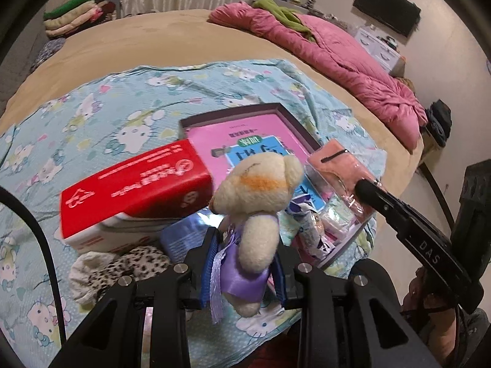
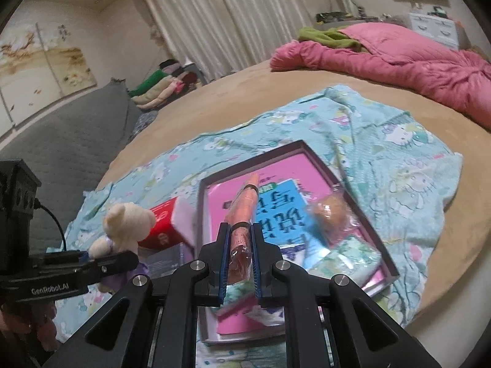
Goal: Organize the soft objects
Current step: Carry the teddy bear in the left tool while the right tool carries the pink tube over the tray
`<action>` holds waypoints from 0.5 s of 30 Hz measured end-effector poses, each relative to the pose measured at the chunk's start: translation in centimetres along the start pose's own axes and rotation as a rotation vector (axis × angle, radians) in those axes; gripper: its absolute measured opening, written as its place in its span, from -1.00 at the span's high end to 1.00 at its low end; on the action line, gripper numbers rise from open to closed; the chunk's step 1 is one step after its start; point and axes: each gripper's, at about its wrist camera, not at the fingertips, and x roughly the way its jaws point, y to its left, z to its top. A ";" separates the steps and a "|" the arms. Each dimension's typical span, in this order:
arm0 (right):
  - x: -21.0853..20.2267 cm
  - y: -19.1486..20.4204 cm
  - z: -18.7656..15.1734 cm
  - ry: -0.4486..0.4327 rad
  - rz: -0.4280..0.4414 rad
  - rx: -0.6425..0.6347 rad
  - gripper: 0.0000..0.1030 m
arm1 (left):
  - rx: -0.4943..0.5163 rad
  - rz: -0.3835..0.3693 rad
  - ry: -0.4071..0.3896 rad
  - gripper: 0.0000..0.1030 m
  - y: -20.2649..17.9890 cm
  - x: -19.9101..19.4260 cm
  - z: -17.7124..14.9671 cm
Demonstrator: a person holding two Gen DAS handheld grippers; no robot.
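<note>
Bed (image 1: 184, 36): teddy bear (image 1: 257, 214) clamped between left fingers (image 1: 208, 263).

The left gripper (image 1: 245, 263) pinches a cream teddy bear (image 1: 260, 202) in a purple dress between its blue-padded fingers (image 1: 208, 263). Behind it a red box (image 1: 135, 184) lies beside a tray (image 1: 294, 122) on the patterned blanket (image 1: 107, 107). The right gripper (image 1: 365, 188) holds a peach packet (image 1: 334, 159) over the tray.

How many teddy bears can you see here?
1. The cream teddy bear in a purple dress is held up in the left tool, above the blue cartoon-cat blanket and in front of the red box. Others may be hidden under the clutter.
</note>
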 end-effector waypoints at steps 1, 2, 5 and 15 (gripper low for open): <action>0.1 -0.3 0.0 0.002 -0.002 0.006 0.75 | 0.010 -0.002 0.006 0.38 -0.4 0.3 0.0; 0.1 -0.5 0.0 0.001 -0.006 0.011 0.75 | 0.015 -0.003 0.009 0.38 -0.7 0.5 0.1; 0.4 -1.2 -0.1 0.006 -0.013 0.030 0.75 | 0.038 0.002 0.021 0.38 -1.5 1.1 0.3; 1.7 -3.6 -0.7 0.037 -0.049 0.090 0.75 | 0.106 0.018 0.067 0.38 -4.1 3.7 0.5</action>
